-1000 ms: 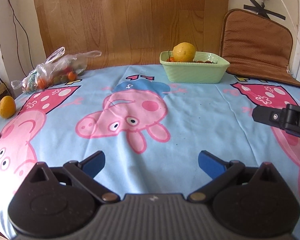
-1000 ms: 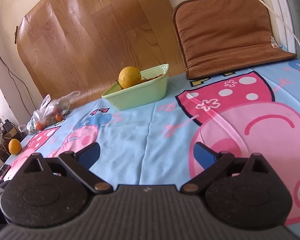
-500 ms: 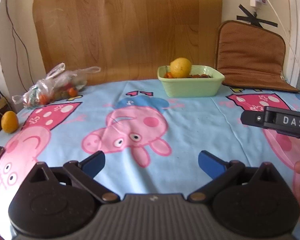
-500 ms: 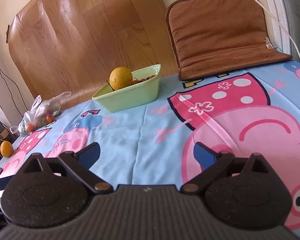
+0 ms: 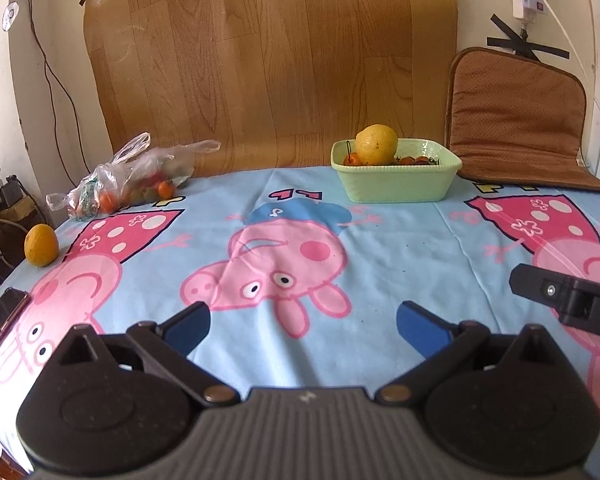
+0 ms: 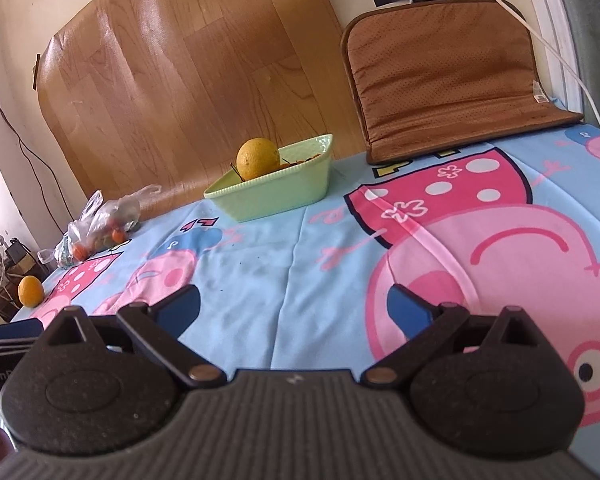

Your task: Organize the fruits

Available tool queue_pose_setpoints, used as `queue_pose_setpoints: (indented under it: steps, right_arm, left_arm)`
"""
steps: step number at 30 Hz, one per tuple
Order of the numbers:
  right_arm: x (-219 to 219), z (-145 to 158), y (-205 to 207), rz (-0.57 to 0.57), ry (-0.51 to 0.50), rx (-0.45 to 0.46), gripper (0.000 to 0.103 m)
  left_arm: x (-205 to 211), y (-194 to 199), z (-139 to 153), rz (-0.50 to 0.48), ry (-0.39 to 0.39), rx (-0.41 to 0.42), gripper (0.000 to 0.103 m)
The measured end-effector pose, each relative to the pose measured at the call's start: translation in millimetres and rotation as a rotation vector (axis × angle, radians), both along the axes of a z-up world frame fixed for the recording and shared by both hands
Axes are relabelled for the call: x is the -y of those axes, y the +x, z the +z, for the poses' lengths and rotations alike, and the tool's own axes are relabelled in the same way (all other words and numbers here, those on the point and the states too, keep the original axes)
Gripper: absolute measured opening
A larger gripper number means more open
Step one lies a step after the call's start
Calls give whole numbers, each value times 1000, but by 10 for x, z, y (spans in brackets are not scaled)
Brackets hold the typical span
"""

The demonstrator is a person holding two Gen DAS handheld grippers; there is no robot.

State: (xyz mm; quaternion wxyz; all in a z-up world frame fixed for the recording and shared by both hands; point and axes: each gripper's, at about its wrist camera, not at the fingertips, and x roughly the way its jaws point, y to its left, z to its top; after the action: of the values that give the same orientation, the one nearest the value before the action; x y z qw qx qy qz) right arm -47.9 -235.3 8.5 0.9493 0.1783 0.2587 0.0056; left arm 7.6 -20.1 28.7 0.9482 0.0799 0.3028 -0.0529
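A pale green dish point(image 5: 396, 182) stands at the far side of the table and holds a yellow-orange fruit point(image 5: 376, 145) and small red fruits point(image 5: 414, 159). The dish point(image 6: 274, 192) and its big fruit point(image 6: 258, 159) also show in the right wrist view. A loose orange fruit point(image 5: 41, 245) lies at the table's left edge, also in the right wrist view point(image 6: 30, 291). A clear plastic bag of small fruits point(image 5: 128, 186) lies at the far left. My left gripper point(image 5: 303, 326) is open and empty above the cloth. My right gripper point(image 6: 294, 308) is open and empty.
The table wears a blue cartoon pig cloth point(image 5: 300, 248). A brown seat pad point(image 5: 516, 120) leans at the back right. A wood-pattern sheet point(image 5: 268, 60) covers the wall behind. Cables and chargers point(image 5: 0, 200) sit off the left edge. A dark phone-like object point(image 5: 0, 312) lies at the near left.
The left wrist view has tilted up and pulled back, so the dish sits lower and farther. The right gripper has shifted slightly; its view shows the dish more to the left. Both stay open.
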Motion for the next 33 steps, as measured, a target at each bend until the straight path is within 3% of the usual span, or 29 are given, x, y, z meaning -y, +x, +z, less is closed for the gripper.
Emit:
queue_pose_setpoints:
  steps: [11,33]
  right_arm:
    - [146,-47,-53,-15,25,-8,101]
    - [-19,-28,-89,38,-18,-13,101]
  left_arm:
    - [170,68,28,47,30,29,103]
    - [142,239,-189,43,-11,-114,103]
